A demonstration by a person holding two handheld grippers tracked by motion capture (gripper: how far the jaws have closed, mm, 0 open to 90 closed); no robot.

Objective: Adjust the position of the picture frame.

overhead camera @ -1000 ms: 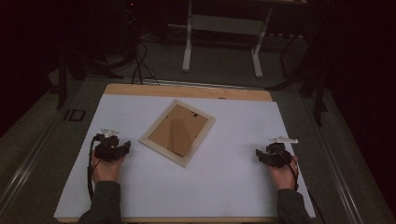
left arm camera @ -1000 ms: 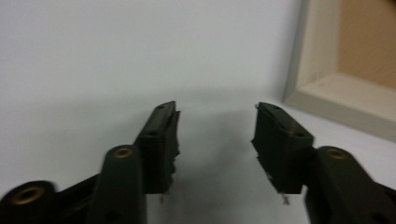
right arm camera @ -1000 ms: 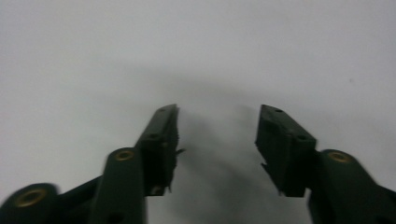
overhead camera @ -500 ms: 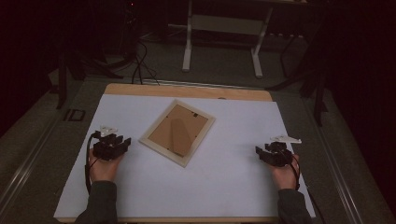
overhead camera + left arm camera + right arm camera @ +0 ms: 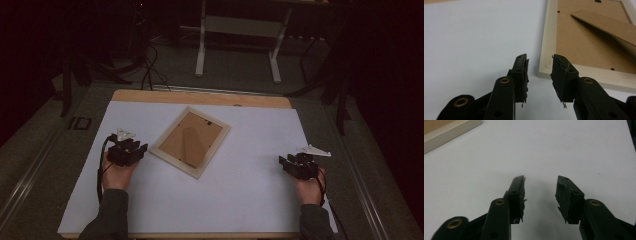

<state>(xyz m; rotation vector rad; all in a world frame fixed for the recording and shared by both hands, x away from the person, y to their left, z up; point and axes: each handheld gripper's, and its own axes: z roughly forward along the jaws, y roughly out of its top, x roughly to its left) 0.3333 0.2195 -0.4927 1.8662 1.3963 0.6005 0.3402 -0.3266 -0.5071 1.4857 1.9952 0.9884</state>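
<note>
The left claw (image 5: 539,72) stands with its jaws apart and nothing between them; they have just been closing. Just past its tips, in the left gripper view, lies the near corner of the picture frame (image 5: 596,40), face down on the white sheet (image 5: 474,37), so that the brown backing board and its folded stand flap (image 5: 606,23) are uppermost; the claw is close to that corner but not touching it. In the high view the left claw (image 5: 136,152) sits just to the left of the frame (image 5: 190,141), which lies turned at an angle near the middle of the worktop (image 5: 200,97). The right claw (image 5: 540,192) also has its jaws apart on nothing, and they too have just been closing; under it is bare white sheet, with only a pale edge of the frame (image 5: 449,132) in the far left corner of its view. From above, the right claw (image 5: 286,162) is well apart from the frame, near the sheet's right edge. No writing or label can be read anywhere.
</note>
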